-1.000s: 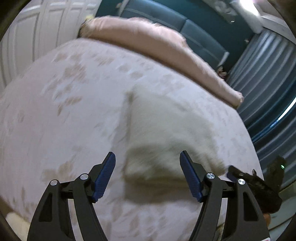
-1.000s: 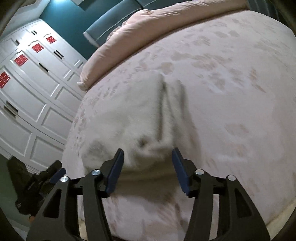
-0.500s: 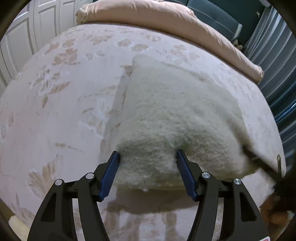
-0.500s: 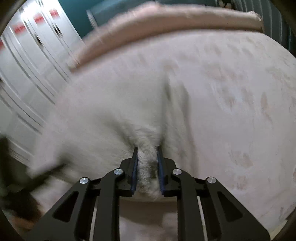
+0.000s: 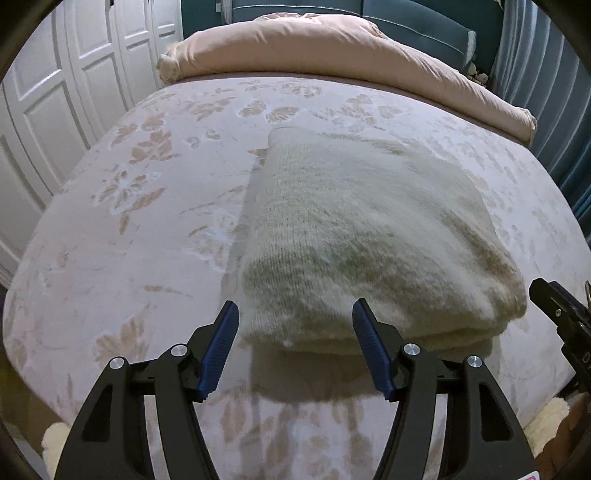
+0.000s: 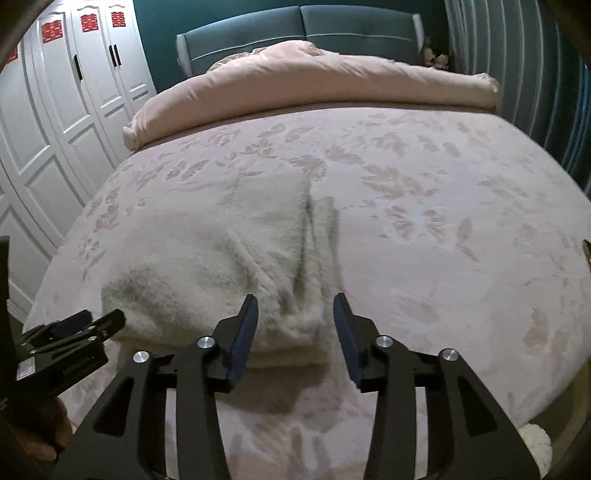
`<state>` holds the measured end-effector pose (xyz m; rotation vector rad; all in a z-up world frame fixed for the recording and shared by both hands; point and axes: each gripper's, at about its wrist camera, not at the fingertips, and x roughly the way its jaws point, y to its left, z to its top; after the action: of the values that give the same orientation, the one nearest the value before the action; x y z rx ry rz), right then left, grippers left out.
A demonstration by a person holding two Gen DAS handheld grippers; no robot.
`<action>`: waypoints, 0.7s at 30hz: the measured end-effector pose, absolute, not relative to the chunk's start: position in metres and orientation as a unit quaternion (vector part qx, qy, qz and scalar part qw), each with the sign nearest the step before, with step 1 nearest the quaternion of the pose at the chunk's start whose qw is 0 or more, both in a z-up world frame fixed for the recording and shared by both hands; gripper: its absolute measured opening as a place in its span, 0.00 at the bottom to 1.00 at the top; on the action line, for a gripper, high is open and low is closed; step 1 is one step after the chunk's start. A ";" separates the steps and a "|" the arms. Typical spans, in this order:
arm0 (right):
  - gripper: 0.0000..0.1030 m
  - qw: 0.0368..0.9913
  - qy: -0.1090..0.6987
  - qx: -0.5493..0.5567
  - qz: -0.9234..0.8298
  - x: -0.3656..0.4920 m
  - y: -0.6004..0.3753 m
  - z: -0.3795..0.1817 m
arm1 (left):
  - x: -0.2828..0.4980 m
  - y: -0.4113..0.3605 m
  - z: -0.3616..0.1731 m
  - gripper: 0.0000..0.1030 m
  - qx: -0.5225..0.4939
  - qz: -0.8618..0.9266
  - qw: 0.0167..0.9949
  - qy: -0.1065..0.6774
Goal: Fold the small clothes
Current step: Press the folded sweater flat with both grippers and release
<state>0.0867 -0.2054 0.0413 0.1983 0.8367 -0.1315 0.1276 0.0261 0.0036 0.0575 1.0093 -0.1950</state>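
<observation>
A cream fuzzy knit garment [image 5: 354, 236] lies folded in layers on the bed, near its front edge; it also shows in the right wrist view [image 6: 221, 266]. My left gripper [image 5: 295, 347] is open, its blue pads either side of the garment's near left corner, holding nothing. My right gripper [image 6: 295, 332] is open around the garment's near right corner, where a narrow fold runs back. The left gripper also shows at the left of the right wrist view [image 6: 70, 332], and part of the right gripper shows at the right edge of the left wrist view [image 5: 561, 310].
The bed [image 5: 147, 206] has a pale pink leaf-pattern cover. A rolled pink duvet [image 5: 332, 48] lies across the head, against a teal headboard [image 6: 303, 33]. White wardrobe doors [image 6: 66, 96] stand on the left, striped curtains [image 5: 546, 74] on the right.
My right gripper was shut on the garment's corner half a second ago and has let go and opened. Both grippers have drawn back a little. The garment now rests folded on the bed.
</observation>
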 end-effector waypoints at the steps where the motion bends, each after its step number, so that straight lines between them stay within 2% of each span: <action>1: 0.41 0.907 0.406 0.096 -0.064 0.086 -0.205 0.042 | 0.125 0.027 0.005 0.60 0.022 -0.091 0.871 0.483; 7: 0.40 0.910 0.401 0.090 -0.050 0.100 -0.206 0.041 | 0.124 0.030 0.017 0.60 0.015 -0.080 0.879 0.470; 10: 0.40 0.895 0.434 0.068 -0.076 0.121 -0.213 0.012 | 0.133 0.034 0.011 0.64 0.027 -0.058 0.882 0.467; 12: 0.45 0.878 0.467 0.084 -0.069 0.133 -0.224 -0.016 | 0.144 0.038 -0.010 0.68 0.038 -0.042 0.875 0.481; 14: 0.46 0.878 0.464 0.100 -0.065 0.130 -0.227 -0.012 | 0.148 0.042 -0.024 0.69 0.030 -0.047 0.866 0.497; 18: 0.47 0.893 0.436 0.095 -0.057 0.105 -0.214 0.020 | 0.134 0.040 -0.015 0.68 0.034 -0.043 0.872 0.486; 19: 0.48 0.896 0.430 0.097 -0.058 0.096 -0.211 0.025 | 0.131 0.039 -0.013 0.68 0.033 -0.044 0.874 0.483; 21: 0.59 0.899 0.420 0.105 -0.062 0.075 -0.207 0.028 | 0.120 0.036 -0.010 0.72 0.034 -0.045 0.876 0.480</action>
<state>0.0747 -0.2066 0.0279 0.2181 0.8699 -0.1275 0.1202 0.0360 -0.0101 0.0710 1.0010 -0.0947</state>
